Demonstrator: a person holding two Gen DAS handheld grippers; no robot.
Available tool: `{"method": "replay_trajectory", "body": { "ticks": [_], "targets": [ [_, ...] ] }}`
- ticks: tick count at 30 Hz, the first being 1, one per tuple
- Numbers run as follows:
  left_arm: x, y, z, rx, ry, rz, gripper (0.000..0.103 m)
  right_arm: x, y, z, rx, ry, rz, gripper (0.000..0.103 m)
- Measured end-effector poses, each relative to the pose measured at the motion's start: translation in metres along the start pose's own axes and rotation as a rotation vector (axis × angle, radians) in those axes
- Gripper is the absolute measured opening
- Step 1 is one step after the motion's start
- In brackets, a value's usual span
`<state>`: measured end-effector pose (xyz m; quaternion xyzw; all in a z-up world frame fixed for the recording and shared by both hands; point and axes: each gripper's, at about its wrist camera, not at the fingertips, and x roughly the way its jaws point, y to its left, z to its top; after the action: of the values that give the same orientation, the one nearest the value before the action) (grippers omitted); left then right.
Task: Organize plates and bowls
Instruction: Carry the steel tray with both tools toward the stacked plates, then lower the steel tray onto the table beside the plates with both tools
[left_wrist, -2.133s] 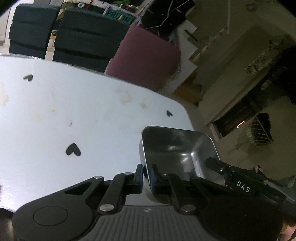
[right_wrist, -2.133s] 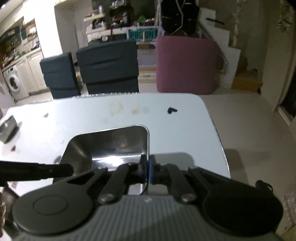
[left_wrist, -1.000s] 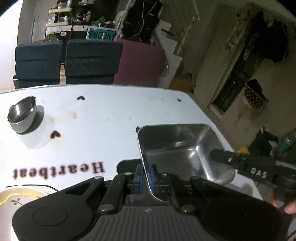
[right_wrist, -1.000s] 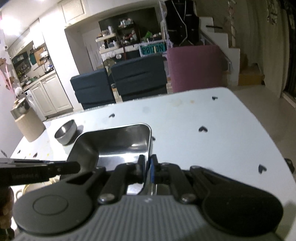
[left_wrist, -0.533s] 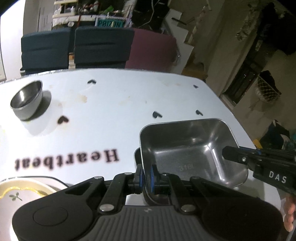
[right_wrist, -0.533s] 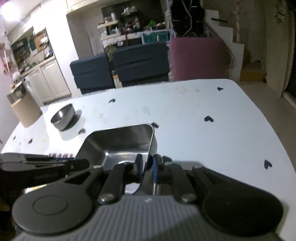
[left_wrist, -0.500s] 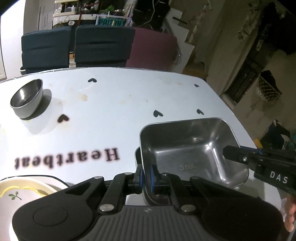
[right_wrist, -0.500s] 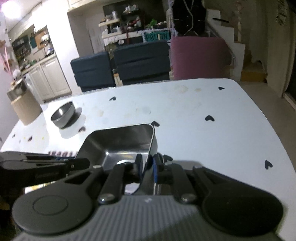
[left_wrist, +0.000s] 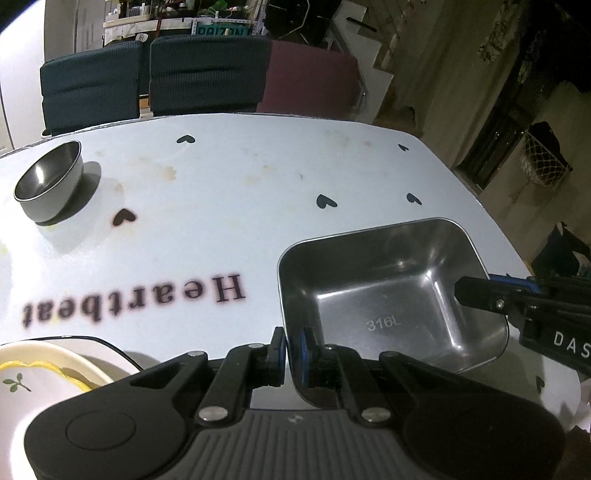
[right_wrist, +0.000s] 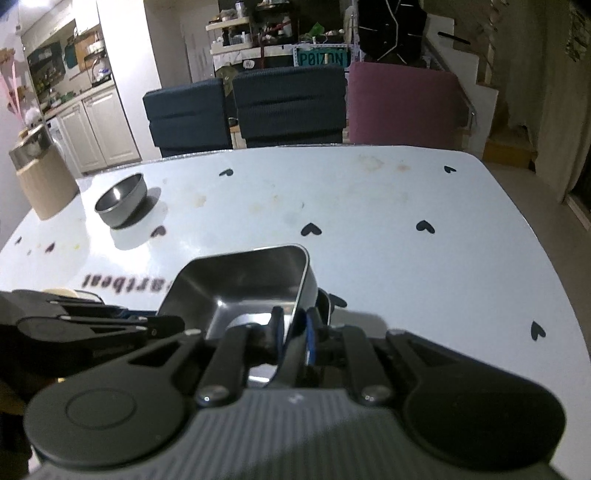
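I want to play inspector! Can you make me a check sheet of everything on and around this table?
Surface: white table with black hearts, the word "Heartbeat" and brownish stains.
Job's things: square steel tray near the right edge, stamped 316L; round steel bowl far left; cream plate with a yellow rim and leaf print at the near left.
Clutter: tan container at the table's far left corner.
Grippers: left claw shut on the tray's near rim; right claw astride the tray's other rim, its jaws have just been opening, with a gap showing.
Cables: nothing seen.
Surroundings: two dark chairs, a maroon seat, kitchen cabinets, stairs.
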<state>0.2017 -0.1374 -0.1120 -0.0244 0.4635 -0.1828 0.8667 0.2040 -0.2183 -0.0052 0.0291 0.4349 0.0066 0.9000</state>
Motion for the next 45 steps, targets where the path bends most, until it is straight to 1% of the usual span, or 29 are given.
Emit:
{"method": "replay_trajectory", "body": {
  "ticks": [4,8,12,18,22,27,29,31,36,45],
  "targets": [
    [0.002,0.001,-0.001,-0.010,0.003,-0.011,0.008,0.006,-0.002,0.000,-0.004,0.018,-0.008,0.014],
    [0.006,0.010,-0.001,-0.043,0.024,-0.047,0.009,0.011,-0.004,-0.001,-0.013,0.028,-0.011,0.012],
    [0.009,0.008,-0.004,-0.037,0.030,-0.034,0.014,0.018,-0.007,-0.001,-0.019,0.063,-0.019,0.010],
    [0.010,0.011,-0.005,-0.037,0.029,-0.026,0.017,0.029,-0.006,-0.005,-0.045,0.109,-0.037,0.009],
    [0.011,0.010,-0.006,-0.029,0.033,-0.023,0.018,0.031,-0.008,-0.005,-0.037,0.119,-0.040,0.009],
    [0.011,0.010,-0.006,-0.026,0.033,-0.026,0.019,0.040,-0.012,-0.008,-0.030,0.173,-0.048,0.010],
    [0.011,0.010,-0.006,-0.025,0.033,-0.026,0.019,0.043,-0.014,-0.008,-0.023,0.180,-0.045,0.013],
    [0.011,0.010,-0.006,-0.025,0.032,-0.026,0.019,0.044,-0.017,-0.008,-0.012,0.189,-0.036,0.014],
    [0.011,0.010,-0.005,-0.027,0.031,-0.026,0.022,0.049,-0.018,-0.007,-0.024,0.187,-0.031,0.014],
    [0.013,0.011,-0.003,-0.036,0.024,-0.024,0.023,0.063,-0.026,0.006,0.001,0.158,-0.002,0.014]
  ]
}}
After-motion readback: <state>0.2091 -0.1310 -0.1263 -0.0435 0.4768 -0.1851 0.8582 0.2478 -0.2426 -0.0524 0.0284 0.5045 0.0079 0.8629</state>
